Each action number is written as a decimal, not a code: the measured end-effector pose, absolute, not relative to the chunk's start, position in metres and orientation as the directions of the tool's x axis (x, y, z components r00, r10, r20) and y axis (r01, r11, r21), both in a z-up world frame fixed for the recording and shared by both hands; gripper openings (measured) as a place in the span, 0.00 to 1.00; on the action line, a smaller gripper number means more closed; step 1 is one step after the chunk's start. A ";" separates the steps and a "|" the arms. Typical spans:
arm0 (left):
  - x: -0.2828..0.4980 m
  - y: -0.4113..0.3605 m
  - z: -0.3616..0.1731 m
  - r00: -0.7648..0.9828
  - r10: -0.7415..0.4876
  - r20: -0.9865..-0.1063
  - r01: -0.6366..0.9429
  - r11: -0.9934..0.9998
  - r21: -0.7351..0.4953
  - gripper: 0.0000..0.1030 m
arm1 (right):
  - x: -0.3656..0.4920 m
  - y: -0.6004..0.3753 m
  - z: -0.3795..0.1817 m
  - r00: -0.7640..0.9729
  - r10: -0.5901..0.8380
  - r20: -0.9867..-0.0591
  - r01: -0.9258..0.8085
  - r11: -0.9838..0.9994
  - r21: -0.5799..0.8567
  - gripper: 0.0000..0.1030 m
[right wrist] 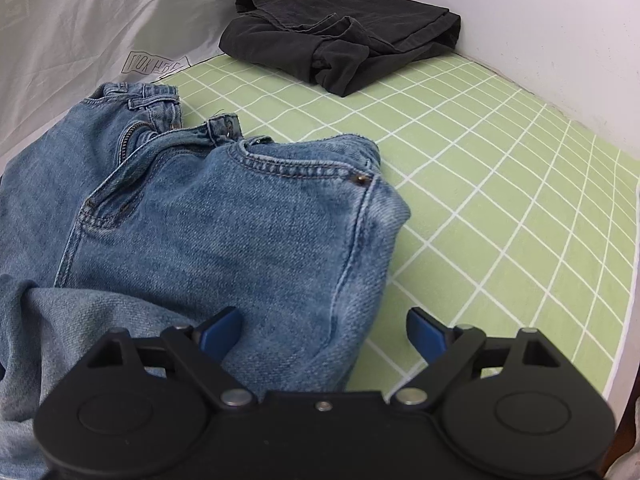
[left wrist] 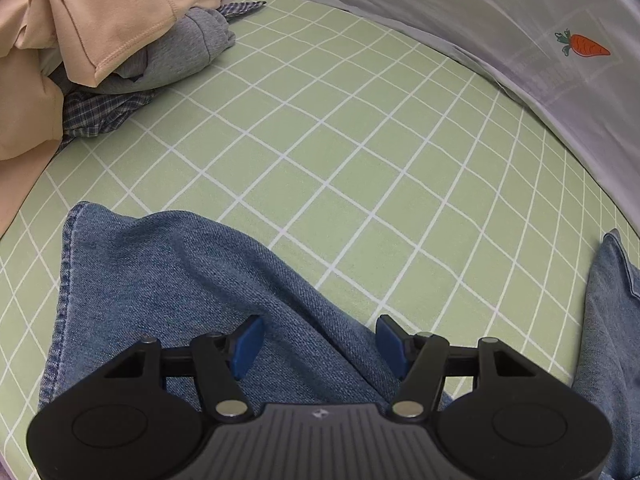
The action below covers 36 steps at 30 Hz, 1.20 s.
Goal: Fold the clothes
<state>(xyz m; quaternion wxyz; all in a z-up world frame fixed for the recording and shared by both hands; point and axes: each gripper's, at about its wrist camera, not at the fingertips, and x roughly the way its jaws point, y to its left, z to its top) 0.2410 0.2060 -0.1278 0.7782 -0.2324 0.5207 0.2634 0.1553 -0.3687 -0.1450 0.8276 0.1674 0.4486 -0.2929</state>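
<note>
left gripper [left wrist: 318, 346]: jaws wide open, empty, over a leg of the jeans [left wrist: 180, 280] | right gripper [right wrist: 324, 334]: jaws wide open, empty, at near hip | jeans lie rumpled on bed [right wrist: 500, 168], possibly half-doubled | risk: pinching one denim layer drags bunching.

The jeans [right wrist: 224, 220] run off the frame at 7 o'clock. A plaid cloth [left wrist: 100, 114] lies mostly buried under the clothes pile [left wrist: 100, 32], itself cut off at 10 o'clock.
</note>
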 end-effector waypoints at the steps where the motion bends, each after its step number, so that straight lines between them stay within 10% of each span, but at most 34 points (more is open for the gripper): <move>1: 0.241 0.207 -0.128 0.317 0.175 -0.932 -0.658 0.748 -0.084 0.56 | 0.156 -0.368 -0.145 0.425 -0.336 -0.841 0.633 0.774 0.011 0.88; 9: 0.242 0.214 -0.125 0.338 0.177 -0.924 -0.691 0.714 -0.116 0.07 | 0.164 -0.362 -0.148 0.420 -0.340 -0.841 0.619 0.785 -0.008 0.88; 25: 0.217 0.183 0.001 0.728 0.112 -0.676 -0.488 0.778 -0.396 0.05 | 0.160 -0.362 -0.146 0.437 -0.337 -0.834 0.605 0.796 -0.004 0.87; 36: 0.142 0.213 -0.117 0.330 0.207 -0.921 -0.707 0.701 -0.096 0.10 | 0.158 -0.359 -0.147 0.439 -0.334 -0.834 0.586 0.810 -0.015 0.87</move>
